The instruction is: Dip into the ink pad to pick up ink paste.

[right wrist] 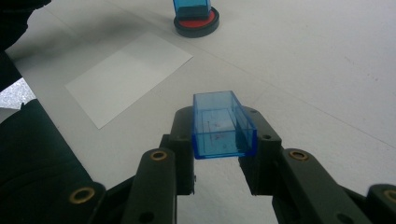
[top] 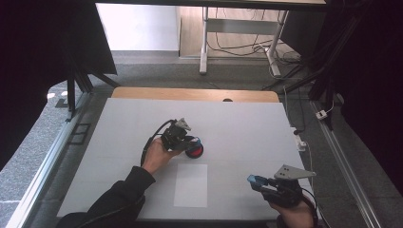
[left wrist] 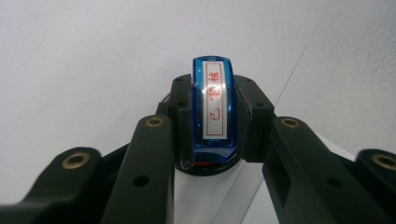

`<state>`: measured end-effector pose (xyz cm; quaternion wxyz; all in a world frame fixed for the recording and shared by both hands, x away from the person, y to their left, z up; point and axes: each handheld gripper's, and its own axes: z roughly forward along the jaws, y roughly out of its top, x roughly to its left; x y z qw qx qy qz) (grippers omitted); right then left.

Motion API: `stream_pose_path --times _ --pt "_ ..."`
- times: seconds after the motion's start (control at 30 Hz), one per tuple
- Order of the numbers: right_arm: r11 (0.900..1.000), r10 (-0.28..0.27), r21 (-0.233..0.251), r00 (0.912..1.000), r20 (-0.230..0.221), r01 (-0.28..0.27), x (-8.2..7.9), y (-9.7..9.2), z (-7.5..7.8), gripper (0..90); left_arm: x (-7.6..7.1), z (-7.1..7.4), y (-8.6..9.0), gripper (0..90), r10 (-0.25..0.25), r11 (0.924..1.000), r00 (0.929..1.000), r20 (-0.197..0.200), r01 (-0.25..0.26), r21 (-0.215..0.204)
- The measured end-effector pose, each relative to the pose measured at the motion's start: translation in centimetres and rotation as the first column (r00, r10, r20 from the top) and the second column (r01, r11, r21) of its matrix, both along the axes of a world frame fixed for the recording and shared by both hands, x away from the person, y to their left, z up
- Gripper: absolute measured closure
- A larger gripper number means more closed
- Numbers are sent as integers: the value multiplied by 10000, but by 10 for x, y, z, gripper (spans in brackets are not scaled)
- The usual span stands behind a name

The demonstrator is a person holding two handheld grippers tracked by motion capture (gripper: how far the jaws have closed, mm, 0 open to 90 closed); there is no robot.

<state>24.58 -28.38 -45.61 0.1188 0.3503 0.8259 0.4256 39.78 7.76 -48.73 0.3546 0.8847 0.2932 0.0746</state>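
Two grippers at work over a white tabletop [top: 237,123], each clamped on a blue plastic part.

Near the tabletop's front edge lies a white paper sheet [top: 190,185], flat and bare. Just beyond it sits a round black ink pad [top: 195,151] with a red face; the left gripper [top: 190,140] has its jaws closed on a blue stamp [left wrist: 214,109] and holds it upright on that pad. Well apart, at the front right, the right gripper [top: 256,180] jaws grip the stamp's clear blue cap [right wrist: 223,126], clear of the surface.

High view looks down across the table [top: 237,118]; both gripper views sit low and close, sharing the red ink pad [right wrist: 196,22] with it.
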Motion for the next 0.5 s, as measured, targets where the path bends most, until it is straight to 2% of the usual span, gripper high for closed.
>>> stream_pose_path --times 0.33,0.43,0.5 --pt "10000 21 4 10000 -17 -21 0 0 0 691 -10 2 -11 714 -49 9965 9977 671 -8 839" --pt "10000 40 -23 10000 -24 -40 0 0 0 691 -8 2 -9 714 8 9977 9985 548 -45 675" --pt "10000 49 -27 10000 -18 -49 0 0 0 691 -6 0 -6 714 106 9993 9994 335 -118 351"
